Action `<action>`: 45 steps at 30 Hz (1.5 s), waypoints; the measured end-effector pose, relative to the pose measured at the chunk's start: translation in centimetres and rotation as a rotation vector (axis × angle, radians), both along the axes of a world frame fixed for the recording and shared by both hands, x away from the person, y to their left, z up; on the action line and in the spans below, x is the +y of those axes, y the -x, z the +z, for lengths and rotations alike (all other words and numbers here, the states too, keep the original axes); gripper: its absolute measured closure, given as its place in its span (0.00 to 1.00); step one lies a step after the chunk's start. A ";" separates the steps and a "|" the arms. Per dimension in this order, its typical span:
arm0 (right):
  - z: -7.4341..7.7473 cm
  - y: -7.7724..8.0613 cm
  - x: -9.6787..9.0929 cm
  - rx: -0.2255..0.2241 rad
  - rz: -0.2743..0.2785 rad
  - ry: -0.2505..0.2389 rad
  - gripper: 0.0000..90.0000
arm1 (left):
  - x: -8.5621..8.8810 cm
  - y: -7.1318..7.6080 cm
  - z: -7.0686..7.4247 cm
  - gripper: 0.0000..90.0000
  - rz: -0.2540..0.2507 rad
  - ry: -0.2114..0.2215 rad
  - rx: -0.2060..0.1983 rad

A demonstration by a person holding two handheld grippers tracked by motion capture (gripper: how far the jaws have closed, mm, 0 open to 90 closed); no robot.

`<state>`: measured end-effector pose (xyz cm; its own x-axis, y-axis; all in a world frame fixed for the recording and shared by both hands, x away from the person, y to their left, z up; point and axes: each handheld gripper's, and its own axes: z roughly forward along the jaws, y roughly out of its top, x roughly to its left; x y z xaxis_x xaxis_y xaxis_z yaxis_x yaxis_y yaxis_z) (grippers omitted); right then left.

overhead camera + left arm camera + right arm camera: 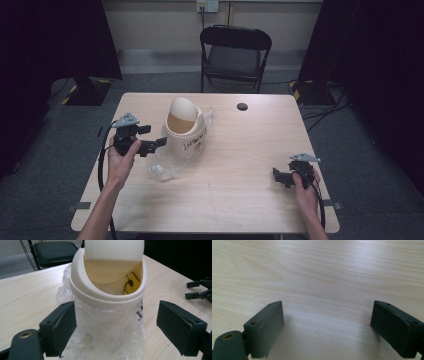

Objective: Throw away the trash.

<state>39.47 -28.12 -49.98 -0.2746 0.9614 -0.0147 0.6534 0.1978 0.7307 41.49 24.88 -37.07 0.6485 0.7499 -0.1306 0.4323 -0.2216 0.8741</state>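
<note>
A cream swing-lid bin (pixel 184 132) stands left of the table's middle, lined with a clear plastic bag (pixel 162 167) that spills out around its foot. My left gripper (pixel 152 137) is open just left of the bin, jaws pointing at it. In the left gripper view the bin (pixel 107 290) and crinkled bag (pixel 107 340) sit close in front, between the spread jaws and clear of both pads. Something yellow with black marks (pixel 130 283) shows under the tilted lid. My right gripper (pixel 280 176) rests open near the table's right front, over bare wood (pixel 327 277).
A black folding chair (pixel 235 50) stands behind the table (pixel 240 200). A small black round cap (pixel 242 106) sits in the tabletop at the back. Cables and striped stand bases (pixel 87 90) lie on the floor at both sides.
</note>
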 end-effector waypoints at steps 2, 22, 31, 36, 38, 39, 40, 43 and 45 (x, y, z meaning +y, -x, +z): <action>0.0 0.0 0.0 0.000 0.000 0.000 0.12 | 0.3 0.4 -0.4 0.18 0.012 -0.009 0.002; 0.0 0.0 0.0 0.000 0.000 0.000 0.12 | 3.5 4.8 -5.4 0.18 0.098 -0.074 0.058; 0.0 0.0 0.0 0.000 0.000 0.000 0.12 | 4.5 6.2 -8.8 0.18 0.130 -0.083 0.111; 0.0 0.0 0.0 0.000 0.000 0.000 0.12 | 5.0 6.3 -10.3 0.18 0.163 -0.123 0.135; 0.0 0.0 0.0 0.001 -0.001 -0.001 0.12 | 5.2 6.3 -10.6 0.18 0.169 -0.136 0.139; 0.0 0.0 0.0 0.000 0.000 0.000 0.12 | 5.2 6.2 -10.9 0.18 0.175 -0.141 0.142; 0.0 0.0 0.0 0.001 0.000 -0.001 0.12 | 5.3 6.2 -11.2 0.18 0.182 -0.148 0.148; 0.0 0.0 0.0 0.000 0.000 0.000 0.12 | 5.6 6.0 -11.9 0.18 0.199 -0.184 0.175; 0.0 0.0 0.0 0.000 0.000 -0.001 0.12 | 5.6 6.0 -12.2 0.18 0.208 -0.199 0.169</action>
